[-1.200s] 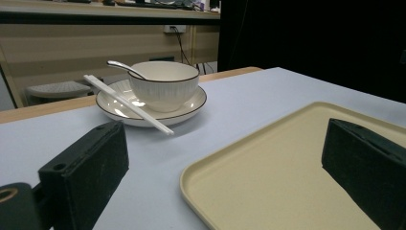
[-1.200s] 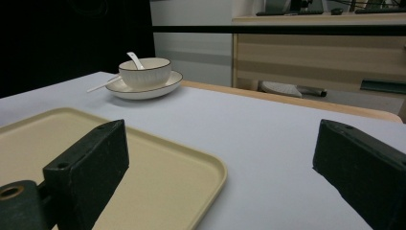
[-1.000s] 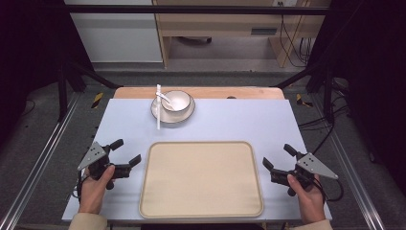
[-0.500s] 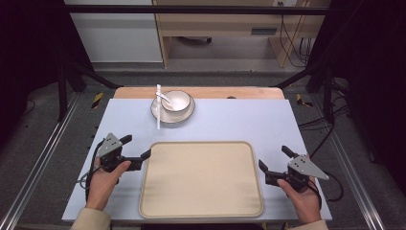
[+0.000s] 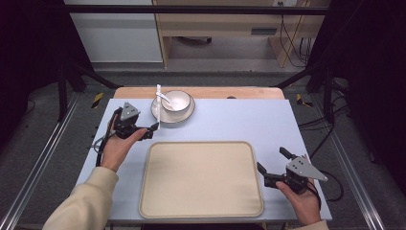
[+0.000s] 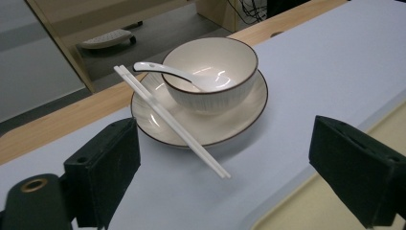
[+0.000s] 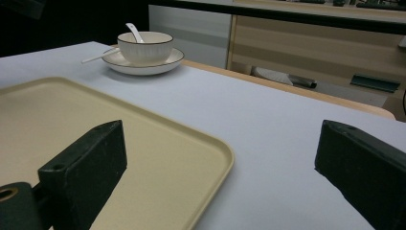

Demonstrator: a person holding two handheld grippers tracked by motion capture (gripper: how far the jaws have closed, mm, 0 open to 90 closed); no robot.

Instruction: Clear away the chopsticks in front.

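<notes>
The pair of white plastic chopsticks [image 6: 170, 121] lies slanted across the left edge of the round cream plate with a dark rim [image 6: 239, 125], the near tips jutting out past the plate over the pale blue table top [image 5: 239, 120]. On the plate stands a cream ribbed bowl with a brown rim [image 6: 213, 72], and in it rests a white ceramic spoon [image 6: 167, 73] whose handle leans out over the bowl's left edge, above the chopsticks. The plate sits at the far side of the table, just in front of the wooden strip [image 5: 215, 92]. The left gripper [image 5: 143, 128] hovers just beside the plate with its jaws spread wide, nothing between them, the chopstick tips near the gap. The right gripper [image 5: 274, 161] hangs low by the right edge of the large beige rectangular tray [image 5: 201, 179], which holds nothing, and its jaws also stand wide apart and hold nothing
</notes>
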